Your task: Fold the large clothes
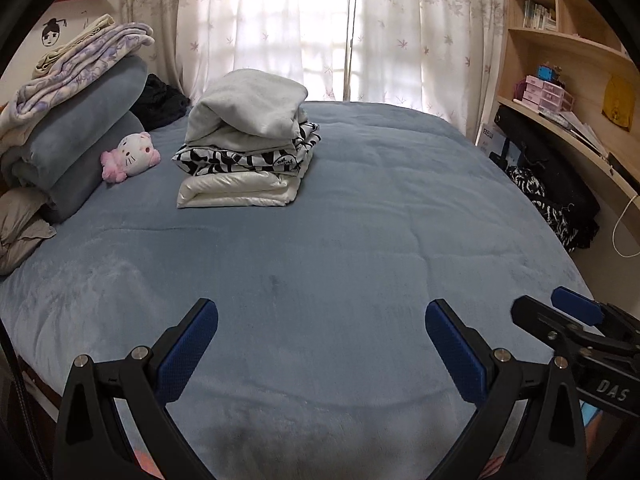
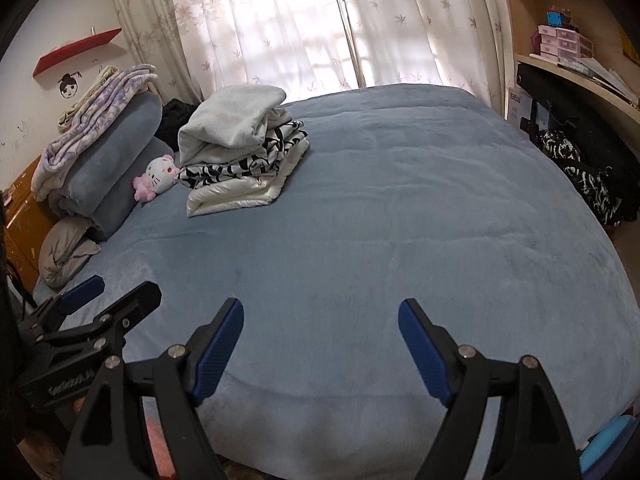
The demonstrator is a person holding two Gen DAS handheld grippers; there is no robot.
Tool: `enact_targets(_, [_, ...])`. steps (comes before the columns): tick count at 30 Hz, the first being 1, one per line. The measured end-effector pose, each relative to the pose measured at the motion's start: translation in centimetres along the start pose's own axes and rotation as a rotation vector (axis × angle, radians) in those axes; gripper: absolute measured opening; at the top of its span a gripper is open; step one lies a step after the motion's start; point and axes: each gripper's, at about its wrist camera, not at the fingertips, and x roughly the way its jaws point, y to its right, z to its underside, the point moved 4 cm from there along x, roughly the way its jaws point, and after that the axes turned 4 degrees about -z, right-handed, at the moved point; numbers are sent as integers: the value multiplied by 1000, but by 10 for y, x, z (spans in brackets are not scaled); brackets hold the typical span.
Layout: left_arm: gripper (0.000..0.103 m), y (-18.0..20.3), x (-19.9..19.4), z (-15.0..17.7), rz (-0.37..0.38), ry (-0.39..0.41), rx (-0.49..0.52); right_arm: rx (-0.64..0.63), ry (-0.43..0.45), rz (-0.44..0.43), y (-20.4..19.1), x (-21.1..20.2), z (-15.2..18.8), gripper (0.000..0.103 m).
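Observation:
A stack of folded clothes (image 1: pixel 244 148) sits on the far left part of the blue bed cover (image 1: pixel 340 248): a pale grey piece on top, a black-and-white patterned one under it, a shiny white one at the bottom. The right wrist view shows the same stack (image 2: pixel 240 152) on the bed cover (image 2: pixel 400 220). My left gripper (image 1: pixel 322 320) hangs open over the bed's near edge with nothing between its blue pads. My right gripper (image 2: pixel 321 316) is open beside it, also with nothing in it. Each gripper shows at the other view's edge: the right gripper (image 1: pixel 560 316), the left gripper (image 2: pixel 116 292).
Rolled blue and floral blankets (image 1: pixel 76 128) and a pink-and-white plush cat (image 1: pixel 132 156) lie at the bed's left. A dark garment (image 1: pixel 160 100) sits behind them. Black-and-white clothes (image 1: pixel 552 200) hang off the right side under a wooden desk with shelves (image 1: pixel 568 80). Curtains (image 1: pixel 320 28) cover the window.

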Motion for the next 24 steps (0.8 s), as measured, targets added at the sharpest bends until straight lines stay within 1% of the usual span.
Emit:
enact_targets(3, [102,3,-3,4,-3,8,19,-7,-3,7,-3,0,5,80])
enact_targets(5, [102,2,-3,3,-13,6,15,-4,1,13,-3,0,6,80])
enact_targets(9, [102,2,-2,6,42,-15,-9,-3,3,30,-3,-2,9,80])
enact_targets(13, [102,1,-3,8,34,-12,-9,-2,9,45,-3,-4,11,80])
enact_targets(24, [102,-3,-6,11,28,-12,-13,-2,19,47,-4,-10,12,80])
